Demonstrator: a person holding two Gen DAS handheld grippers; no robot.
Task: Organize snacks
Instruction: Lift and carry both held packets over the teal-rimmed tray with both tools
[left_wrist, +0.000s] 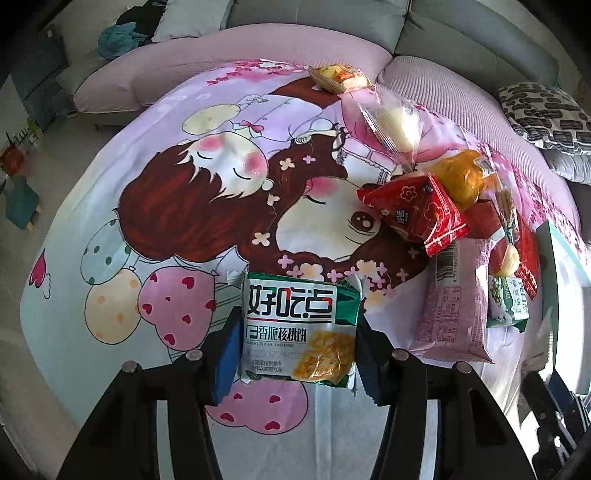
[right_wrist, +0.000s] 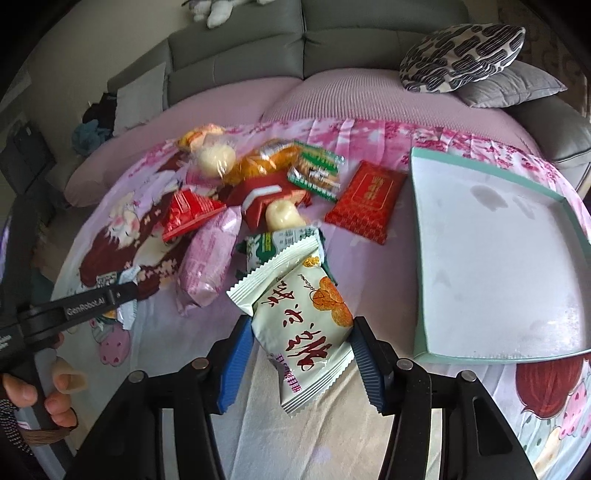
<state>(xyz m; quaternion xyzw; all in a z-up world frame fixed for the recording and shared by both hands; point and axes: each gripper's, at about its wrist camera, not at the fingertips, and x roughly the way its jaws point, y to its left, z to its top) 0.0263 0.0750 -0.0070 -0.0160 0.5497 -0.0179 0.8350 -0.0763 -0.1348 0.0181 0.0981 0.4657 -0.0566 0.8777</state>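
My left gripper (left_wrist: 295, 354) is shut on a green and white walnut-biscuit packet (left_wrist: 299, 332), holding it above the cartoon-print cloth (left_wrist: 177, 206). My right gripper (right_wrist: 299, 362) is shut on a cream packet with red characters (right_wrist: 306, 332), held just left of the shallow teal-rimmed box lid (right_wrist: 417, 236). A heap of snacks lies on the cloth: a pink packet (right_wrist: 207, 266), red packets (right_wrist: 188, 214), a flat red packet (right_wrist: 365, 203), green wafer packets (right_wrist: 317, 170) and clear-wrapped pastries (right_wrist: 216, 157). The heap also shows in the left wrist view (left_wrist: 436, 210).
A grey sofa (right_wrist: 332, 44) curves behind the pink mattress (right_wrist: 332, 99). A patterned cushion (right_wrist: 461, 55) lies at the back right. The left hand-held gripper's handle and the person's fingers (right_wrist: 62, 310) sit at the left edge of the right wrist view.
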